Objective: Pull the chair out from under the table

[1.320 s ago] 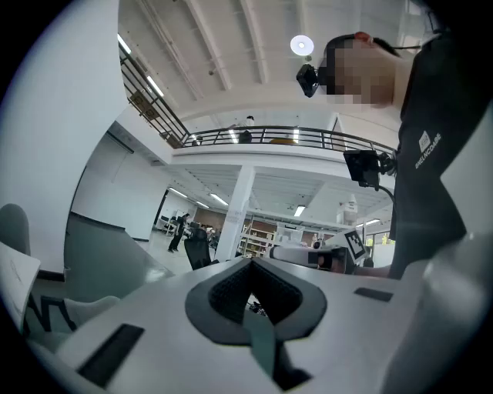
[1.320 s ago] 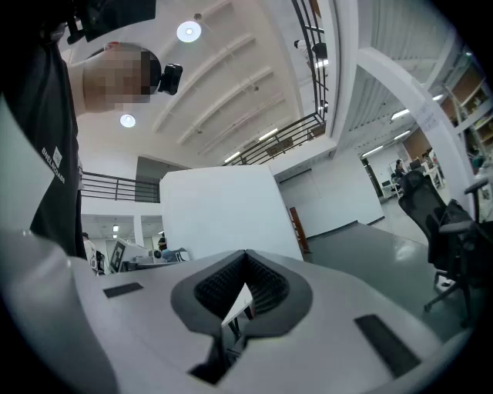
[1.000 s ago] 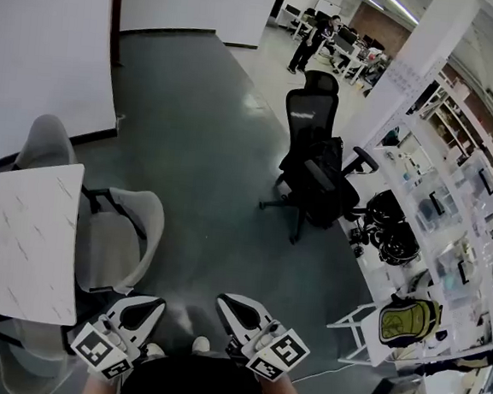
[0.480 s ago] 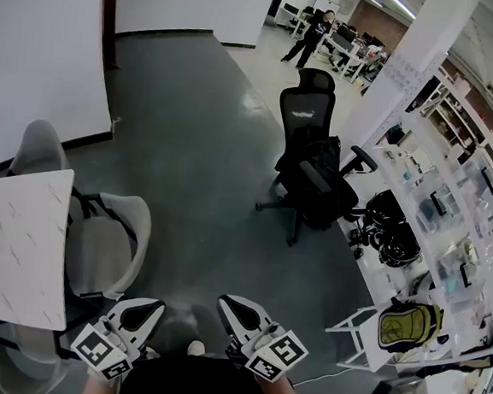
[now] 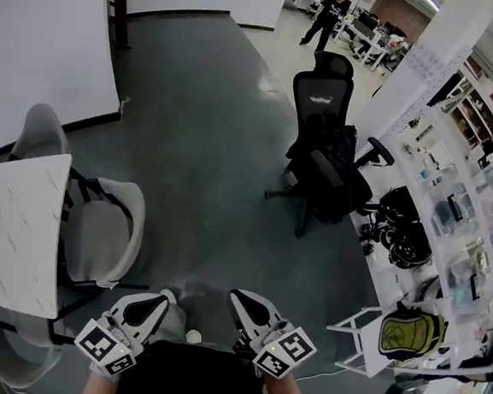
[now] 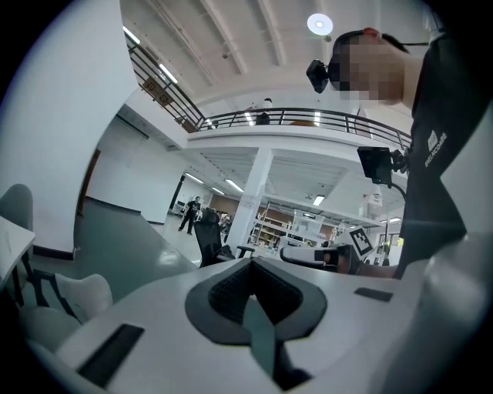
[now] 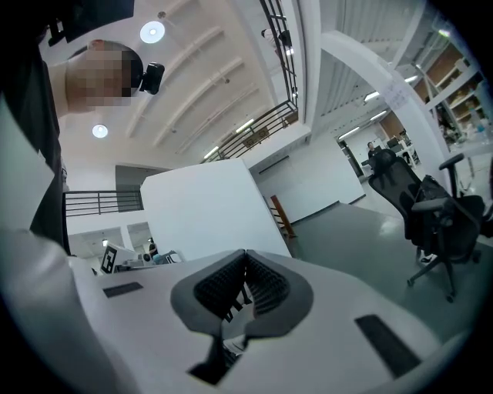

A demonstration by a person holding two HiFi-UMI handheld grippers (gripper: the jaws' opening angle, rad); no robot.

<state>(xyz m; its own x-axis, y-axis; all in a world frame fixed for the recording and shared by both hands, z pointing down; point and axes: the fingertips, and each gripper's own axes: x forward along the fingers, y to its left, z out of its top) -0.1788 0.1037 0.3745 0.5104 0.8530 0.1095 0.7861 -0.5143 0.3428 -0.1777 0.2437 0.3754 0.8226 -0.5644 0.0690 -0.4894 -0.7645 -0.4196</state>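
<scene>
Big room with a dark grey floor [image 5: 209, 137] and a white wall.

White table [image 5: 16, 232] far at the left. Pushed up against the table's right edge, the pale grey chair [image 5: 106, 231], back turned away from the table, front part just under the top. Behind the table's far end, a second pale chair [image 5: 37, 135].

Right of the table and nearer than its near end, the left tongs [image 5: 158, 302], closed tight with nothing between them. Same in the left gripper view [image 6: 250, 265]: dark pads pressed together, empty. Not touching the chair.

Just right of those, a bit farther from the table, the right tongs [image 5: 238, 298], also closed tight and empty, pads together in the right gripper view [image 7: 245, 258].

Well to the right of the table, across the open floor, a black office chair [image 5: 319, 147]. Farther right again, white shelves [image 5: 460, 210] full of small things and a yellow-green backpack [image 5: 406, 330]. Far beyond the table, a person [image 5: 330, 6] standing.
</scene>
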